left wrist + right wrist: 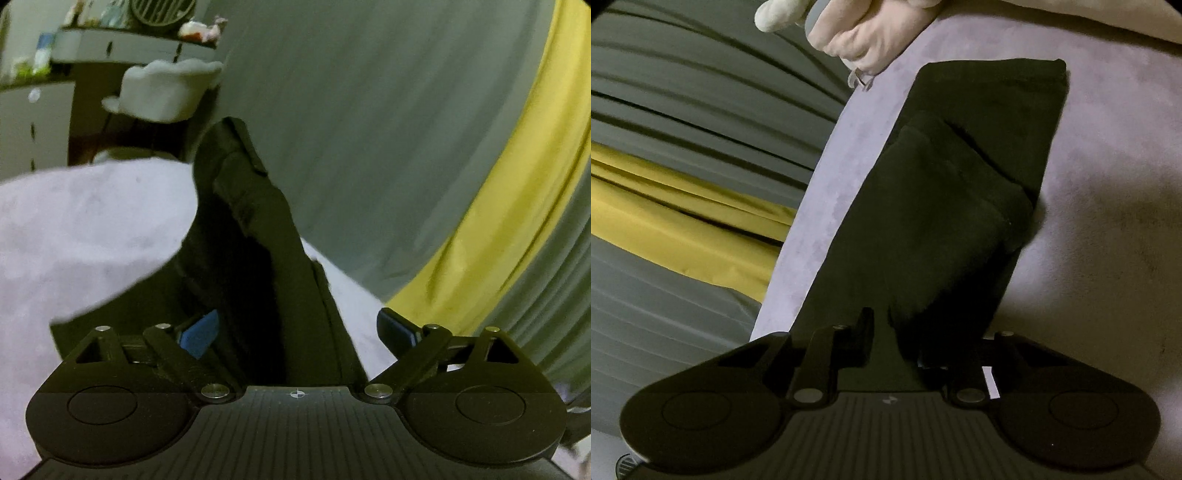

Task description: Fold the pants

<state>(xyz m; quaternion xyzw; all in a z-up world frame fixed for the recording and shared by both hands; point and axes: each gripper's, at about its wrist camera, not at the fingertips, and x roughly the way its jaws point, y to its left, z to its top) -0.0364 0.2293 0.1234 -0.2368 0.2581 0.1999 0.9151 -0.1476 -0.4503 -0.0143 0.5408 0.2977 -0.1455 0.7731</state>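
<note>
The black pants lie folded lengthwise on a pale lilac bed surface, with one layer folded back over the other. In the left wrist view the pants rise between the fingers of my left gripper, whose blue pads stand wide apart, so it is open around the cloth. My right gripper sits at the near end of the pants with cloth between its dark fingers; the fingers stand apart and whether they pinch the cloth is unclear.
Grey curtains with a yellow band hang beside the bed. A white cushioned seat and shelves stand at the far left. A gloved hand shows at the top of the right wrist view.
</note>
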